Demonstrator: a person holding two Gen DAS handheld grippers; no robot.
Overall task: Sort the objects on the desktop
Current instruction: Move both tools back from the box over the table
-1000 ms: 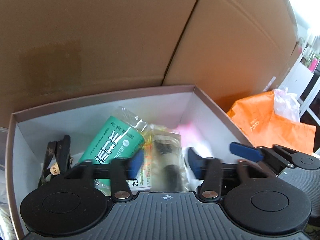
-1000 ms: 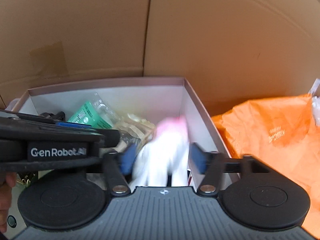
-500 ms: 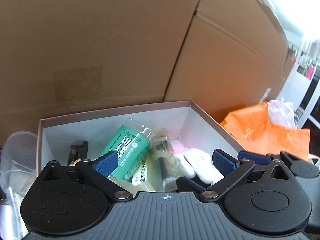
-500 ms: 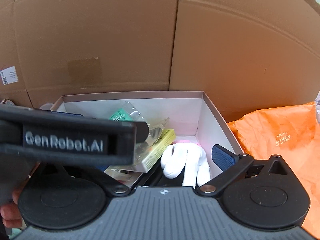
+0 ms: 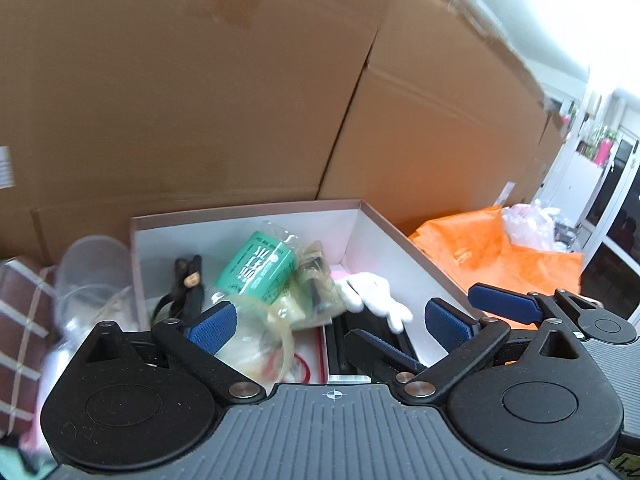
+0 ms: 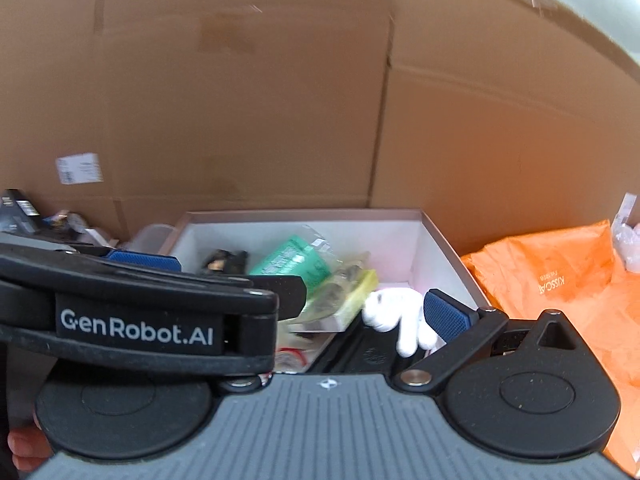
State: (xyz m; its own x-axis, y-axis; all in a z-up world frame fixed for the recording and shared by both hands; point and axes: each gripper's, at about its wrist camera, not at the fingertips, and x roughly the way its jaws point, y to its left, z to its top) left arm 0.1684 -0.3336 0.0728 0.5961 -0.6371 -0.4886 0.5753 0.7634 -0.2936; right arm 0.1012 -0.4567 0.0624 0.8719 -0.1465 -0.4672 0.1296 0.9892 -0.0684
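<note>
White toy dropped in the open box, both grippers spread and empty.

The white plush toy [image 5: 376, 294] lies in the right part of the shallow white-lined box [image 5: 248, 216], draped over a dark flat item I can't identify, touching a crinkled clear packet [image 5: 312, 292] and near the green soda-water bottle [image 5: 256, 266] and a small black figure [image 5: 188, 284]. The left gripper [image 5: 330, 324] has its blue pads wide apart with nothing pinched; the right gripper [image 6: 304, 312] stands open too, though its left finger is hidden behind the other tool's body. Left of the box, a clear plastic tub [image 5: 90, 264] blurs out. An orange bag [image 6: 560, 280] sits right; cardboard cartons [image 5: 200, 100] wall off everything behind.
</note>
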